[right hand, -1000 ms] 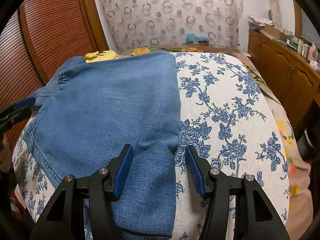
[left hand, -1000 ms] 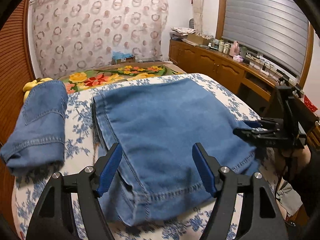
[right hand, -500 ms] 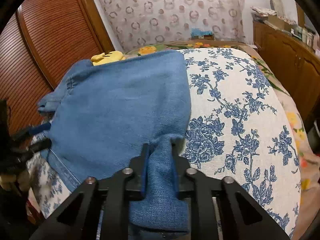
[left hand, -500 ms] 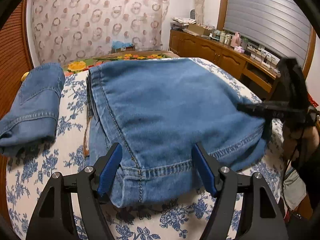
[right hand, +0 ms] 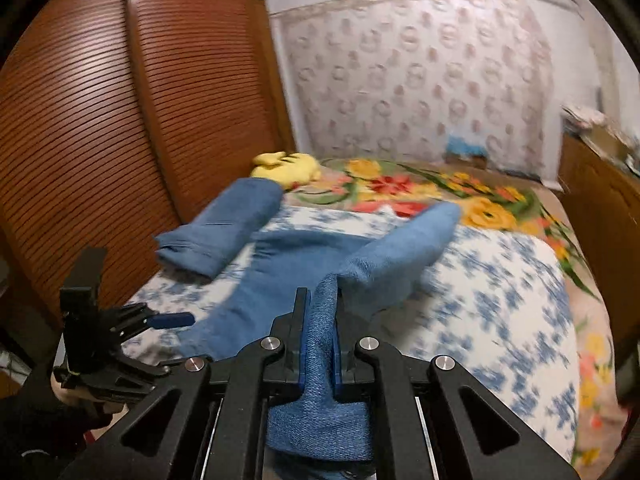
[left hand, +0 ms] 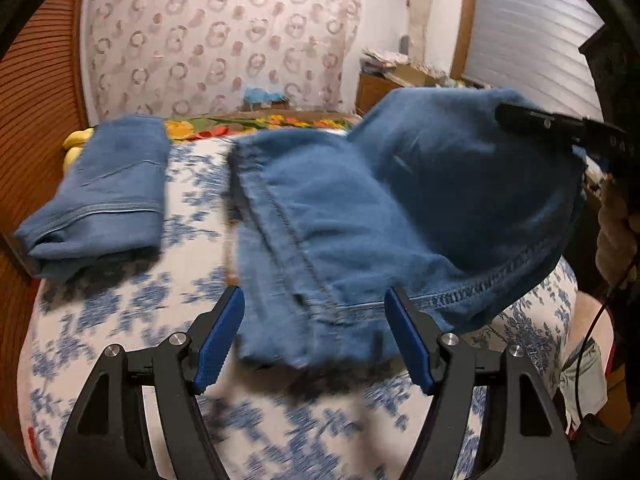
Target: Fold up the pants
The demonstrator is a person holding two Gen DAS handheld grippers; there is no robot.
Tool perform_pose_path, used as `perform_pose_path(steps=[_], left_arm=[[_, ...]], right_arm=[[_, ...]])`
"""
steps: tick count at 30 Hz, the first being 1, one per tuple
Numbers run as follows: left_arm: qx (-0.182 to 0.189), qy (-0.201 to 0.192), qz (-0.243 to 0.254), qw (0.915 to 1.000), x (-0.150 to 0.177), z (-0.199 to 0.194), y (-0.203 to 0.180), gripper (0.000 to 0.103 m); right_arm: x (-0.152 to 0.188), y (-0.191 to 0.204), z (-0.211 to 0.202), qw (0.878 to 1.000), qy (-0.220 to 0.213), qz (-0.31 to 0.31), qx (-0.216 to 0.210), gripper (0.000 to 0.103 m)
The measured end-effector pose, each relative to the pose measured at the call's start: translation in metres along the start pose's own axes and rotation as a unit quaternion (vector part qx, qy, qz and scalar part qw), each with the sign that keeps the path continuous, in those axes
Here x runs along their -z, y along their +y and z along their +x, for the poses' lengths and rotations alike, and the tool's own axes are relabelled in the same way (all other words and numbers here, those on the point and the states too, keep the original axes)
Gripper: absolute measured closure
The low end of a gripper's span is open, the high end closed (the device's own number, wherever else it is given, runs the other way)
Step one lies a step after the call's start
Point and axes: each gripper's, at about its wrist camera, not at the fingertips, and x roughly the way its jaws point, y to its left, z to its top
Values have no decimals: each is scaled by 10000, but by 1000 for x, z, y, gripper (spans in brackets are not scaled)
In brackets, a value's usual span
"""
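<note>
While blur smears bedsheet (left hand: 120, 316), right hand-held gripper (right hand: 320, 344) pinches pants (left hand: 344, 216) fold; left hand-held gripper (left hand: 316, 340) released

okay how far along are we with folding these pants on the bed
Done: one folded pair lies near the wardrobe. In hand: the right gripper, jaws just closed, pinches the second pair's corner and holds it off the bed. Left: the open left gripper grips nothing; the fold isn't laid over.
</note>
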Motion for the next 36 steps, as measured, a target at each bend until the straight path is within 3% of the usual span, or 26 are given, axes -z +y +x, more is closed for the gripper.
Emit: perform_pose_path(steps=[9,15,20,23,27,31,36], left_arm=[[-382,-243,-367,9983,6,-37,49,30],[-585,-329,-645,9957,10,-48,75,30],[-670,-372,-793,9939,14,-50,87,30],[-672,-380,-804,9938,14,-52,87,30],[-619,-425,-756,9943,11,-53,81,30],[-501,-471,-680,9953,4,-53,72,30],[-249,-477,-616,9966,-6,-47,56,30]], right_arm=[[-5,51,52,9970,189,-464,-591,95],[15,69,106,9903,799,-515,-1016,95],[26,72,143,9854,1195,-503,-1102,94],[23,69,144,9858,1206,-409,-1093,89],[16,78,119,9868,1114,-502,-1061,63],[9,68,95,9912,863,-505,-862,58],[-12,33,86,9969,620,-417,-245,47]])
